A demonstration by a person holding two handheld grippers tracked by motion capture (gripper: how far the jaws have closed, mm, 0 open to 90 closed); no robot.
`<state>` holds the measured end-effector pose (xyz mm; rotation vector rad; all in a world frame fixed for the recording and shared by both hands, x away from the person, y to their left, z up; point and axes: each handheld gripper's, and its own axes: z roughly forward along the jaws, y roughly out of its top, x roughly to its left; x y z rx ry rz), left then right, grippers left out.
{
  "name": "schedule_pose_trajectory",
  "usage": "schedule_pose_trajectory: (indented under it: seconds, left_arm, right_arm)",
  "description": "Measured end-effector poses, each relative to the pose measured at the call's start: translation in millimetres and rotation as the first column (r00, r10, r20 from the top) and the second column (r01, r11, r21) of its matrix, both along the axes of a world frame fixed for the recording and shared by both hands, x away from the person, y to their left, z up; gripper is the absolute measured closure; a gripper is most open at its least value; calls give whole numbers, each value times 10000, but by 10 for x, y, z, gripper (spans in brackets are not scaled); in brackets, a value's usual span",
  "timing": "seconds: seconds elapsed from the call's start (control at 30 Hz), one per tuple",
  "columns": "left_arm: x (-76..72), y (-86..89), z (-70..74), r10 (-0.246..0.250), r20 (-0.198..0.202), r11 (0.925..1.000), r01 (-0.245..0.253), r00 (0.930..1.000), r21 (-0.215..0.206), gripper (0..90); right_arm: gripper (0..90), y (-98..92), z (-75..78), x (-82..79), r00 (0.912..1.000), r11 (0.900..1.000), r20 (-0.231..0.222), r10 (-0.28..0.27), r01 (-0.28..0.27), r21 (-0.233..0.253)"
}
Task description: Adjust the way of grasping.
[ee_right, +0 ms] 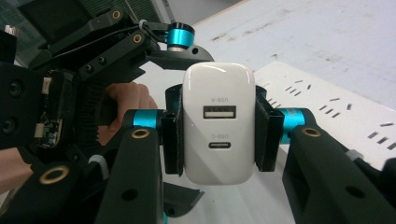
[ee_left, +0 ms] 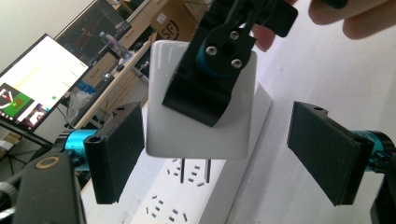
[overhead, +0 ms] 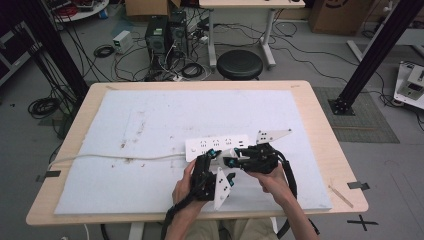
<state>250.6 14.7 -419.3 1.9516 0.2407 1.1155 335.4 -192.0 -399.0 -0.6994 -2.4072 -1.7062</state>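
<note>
A: Our right hand-held gripper (ee_right: 218,126) clamps the charger (ee_right: 218,122) just above the power strip (ee_left: 196,196), prongs near its slots

B: Tilted, we'd miss; our left hand-held gripper (ee_left: 219,154), wide open at nine o'clock, holds nothing

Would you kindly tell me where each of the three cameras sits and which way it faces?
High view: above the person's side, looking forward and down on the table; forearms, hands and both grippers show.
Left gripper view: rides the left gripper, looking between its open jaws at the white charger above the power strip.
Right gripper view: rides the right gripper, clamped on the charger's sides.
Both gripper views share the charger and the power strip.
</note>
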Motion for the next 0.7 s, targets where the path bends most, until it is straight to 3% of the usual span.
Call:
schedule_pose_trajectory:
  seconds: [0.13,0.4,0.47,0.53,0.6,0.67,0.7]
  left_arm:
    - [-6,39,25,-244,-322,9995,237,9992,-206,190]
    - [-6,156,55,-333,-949,9924,216,9949,-1212,190]
    - [17,261,63,-487,-1512,9802,181,9873,-1972,190]
    - [37,331,62,-472,-1806,9727,41,9824,-2319,190]
    - [59,416,67,-520,-2133,9576,-119,9756,-2879,190]
    - [59,416,67,-520,-2133,9576,-119,9756,-2879,190]
    - [83,546,79,-433,-2377,9460,-366,9704,-3220,190]
  right_arm:
    - [634,-36,5,-1,9996,9997,137,-239,238,97]
    - [634,-113,-13,11,9965,9970,357,-752,746,183]
    - [634,-142,-18,10,9945,9954,449,-950,942,181]
    - [634,-172,-23,17,9926,9937,464,-1122,1117,134]
    - [634,-200,-25,22,9905,9920,565,-1257,1250,159]
    - [634,-215,-24,24,9898,9918,630,-1276,1268,175]
    - [634,-243,-20,17,9880,9902,650,-1399,1393,138]
